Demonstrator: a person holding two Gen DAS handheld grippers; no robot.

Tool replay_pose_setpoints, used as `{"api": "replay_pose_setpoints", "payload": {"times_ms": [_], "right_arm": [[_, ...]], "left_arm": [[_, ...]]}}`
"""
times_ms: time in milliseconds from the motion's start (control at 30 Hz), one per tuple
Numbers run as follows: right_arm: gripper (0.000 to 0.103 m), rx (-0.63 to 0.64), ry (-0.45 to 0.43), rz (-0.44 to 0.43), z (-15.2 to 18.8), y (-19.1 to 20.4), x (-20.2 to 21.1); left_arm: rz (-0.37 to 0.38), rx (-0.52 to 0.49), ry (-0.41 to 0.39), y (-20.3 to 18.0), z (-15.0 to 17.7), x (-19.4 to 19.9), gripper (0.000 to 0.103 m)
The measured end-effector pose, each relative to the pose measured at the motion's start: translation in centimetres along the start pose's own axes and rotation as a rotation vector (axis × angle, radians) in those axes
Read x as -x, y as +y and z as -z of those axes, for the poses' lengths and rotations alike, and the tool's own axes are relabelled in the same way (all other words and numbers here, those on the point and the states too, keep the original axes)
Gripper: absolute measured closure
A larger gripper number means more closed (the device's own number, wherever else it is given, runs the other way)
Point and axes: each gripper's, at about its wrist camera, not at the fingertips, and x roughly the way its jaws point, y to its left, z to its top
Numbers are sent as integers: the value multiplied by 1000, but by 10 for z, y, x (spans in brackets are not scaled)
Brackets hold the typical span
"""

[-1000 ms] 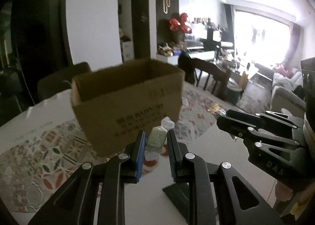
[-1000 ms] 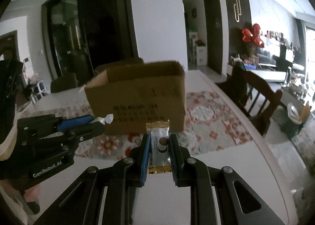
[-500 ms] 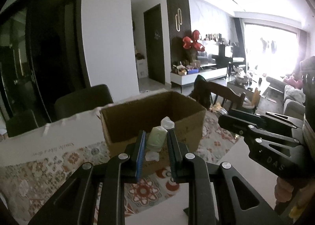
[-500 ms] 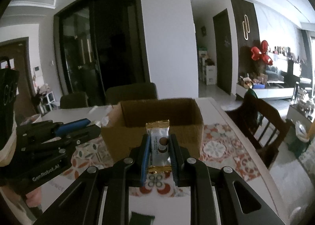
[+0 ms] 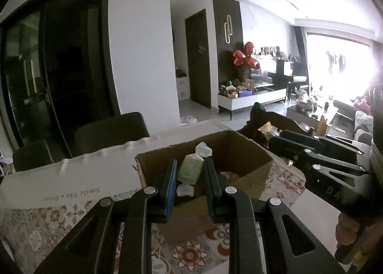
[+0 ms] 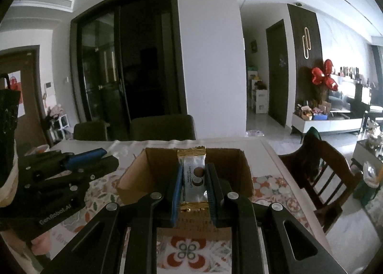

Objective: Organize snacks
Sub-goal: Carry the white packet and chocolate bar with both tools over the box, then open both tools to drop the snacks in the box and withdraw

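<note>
Both my grippers have risen above the box (image 5: 244, 154), left gripper (image 5: 190, 173) clamped on a green candy (image 5: 190, 172), right gripper (image 6: 193, 175) clamped on a white bar (image 6: 192, 175) over its opening.

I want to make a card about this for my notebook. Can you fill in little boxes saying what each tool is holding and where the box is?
Left tool: shut on green wrapped candy
Right tool: shut on white and gold snack bar
Cardboard box: open top, on patterned mat, just ahead of both tools
Table: white, chairs behind it
</note>
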Motion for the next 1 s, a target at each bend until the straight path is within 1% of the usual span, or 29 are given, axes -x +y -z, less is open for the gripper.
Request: {"api": "replay_pose_setpoints", "payload": {"times_ms": [200,300,667,700,733,767,800,833,867,1000], "right_arm": [[82,-32,29,-15,-7,-10,-23],[82,-40,43,-15,-8,-13,-35],[82,-44,119,8,-12,-22,-79],[82,-43,119,12,-12,-22,-81],[81,-44,121,17,-12,-23,-84],[80,-47,127,19,-12,-22,-85],[68,-53,134,18,-12,-23,-87],[55,-63,141,21,-12,-25,-88],[53,-66,137,28,-11,-26,-88],[53,-51,134,40,-7,-25,-81]], "left_arm": [[-4,16,16,6,-9,-19,80],[-18,19,32,8,-11,-29,80],[-29,53,122,20,-16,-76,80],[-35,55,125,21,-16,-78,79],[-41,56,130,22,-16,-81,74],[-45,58,134,22,-17,-81,62],[-51,63,135,22,-17,-81,56],[-55,65,132,22,-16,-81,54],[-62,61,124,20,-15,-78,54],[-68,41,111,15,-10,-67,53]]}}
